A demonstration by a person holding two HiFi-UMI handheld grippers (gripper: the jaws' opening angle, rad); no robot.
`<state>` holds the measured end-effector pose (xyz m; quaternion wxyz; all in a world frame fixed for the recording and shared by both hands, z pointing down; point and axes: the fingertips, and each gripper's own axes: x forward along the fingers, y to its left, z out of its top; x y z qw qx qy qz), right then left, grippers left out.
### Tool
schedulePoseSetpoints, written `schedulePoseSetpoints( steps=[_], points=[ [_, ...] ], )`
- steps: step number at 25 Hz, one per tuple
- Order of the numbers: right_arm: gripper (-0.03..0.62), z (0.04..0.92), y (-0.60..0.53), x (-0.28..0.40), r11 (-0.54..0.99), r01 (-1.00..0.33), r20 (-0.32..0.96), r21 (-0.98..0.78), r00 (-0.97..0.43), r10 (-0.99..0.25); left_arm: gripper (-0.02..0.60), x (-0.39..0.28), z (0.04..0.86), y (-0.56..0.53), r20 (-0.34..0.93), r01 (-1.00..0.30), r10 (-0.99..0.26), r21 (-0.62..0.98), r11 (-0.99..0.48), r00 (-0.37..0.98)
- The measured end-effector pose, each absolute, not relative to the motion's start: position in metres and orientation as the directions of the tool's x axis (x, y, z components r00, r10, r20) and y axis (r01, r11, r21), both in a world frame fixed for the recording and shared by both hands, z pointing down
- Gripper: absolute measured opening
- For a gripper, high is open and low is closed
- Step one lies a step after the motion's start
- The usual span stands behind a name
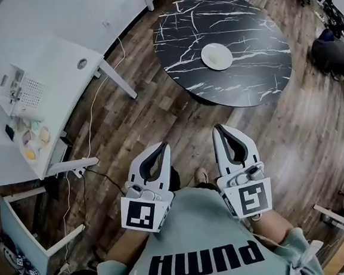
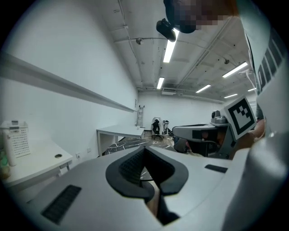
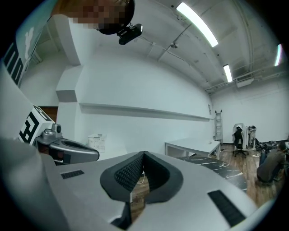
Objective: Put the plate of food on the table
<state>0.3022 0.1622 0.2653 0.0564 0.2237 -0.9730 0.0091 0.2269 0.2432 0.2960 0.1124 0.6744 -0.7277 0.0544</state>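
Left tongs (image 1: 162, 147) and right tongs (image 1: 220, 128) both closed and empty, held near my chest, well apart from the round black counter (image 1: 261, 66). Plate of food (image 1: 216, 56) sits near the counter's middle, clear of every edge. Risk looks small: only a careless reach could nudge it. Plate white, round, level; food pale, indistinct.

Left gripper (image 1: 162, 145) and right gripper (image 1: 218, 127) side by side before the chest, pointing forward, jaws closed (tips touching)
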Motion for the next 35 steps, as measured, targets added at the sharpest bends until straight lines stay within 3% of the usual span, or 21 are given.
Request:
schedulePoseSetpoints(
  steps=[6,15,35],
  points=[
    [0.009,0.263,0.186,0.330,0.933,-0.360,0.084,0.010,-0.929,-0.360,0.006,0.268,0.308,0.276,0.270,-0.985,-0.952,0.049,0.165,-0.146],
    [0.006,0.260,0.211,0.322,0.923,-0.384,0.086,0.022,-0.919,-0.384,0.006,0.245,0.293,0.307,0.235,-0.974,-0.949,0.032,0.222,-0.209],
    [0.006,0.257,0.237,0.291,0.885,-0.462,0.105,0.058,-0.879,-0.466,0.006,0.209,0.289,0.315,0.165,-0.987,-0.978,0.073,0.141,-0.127]
  ],
)
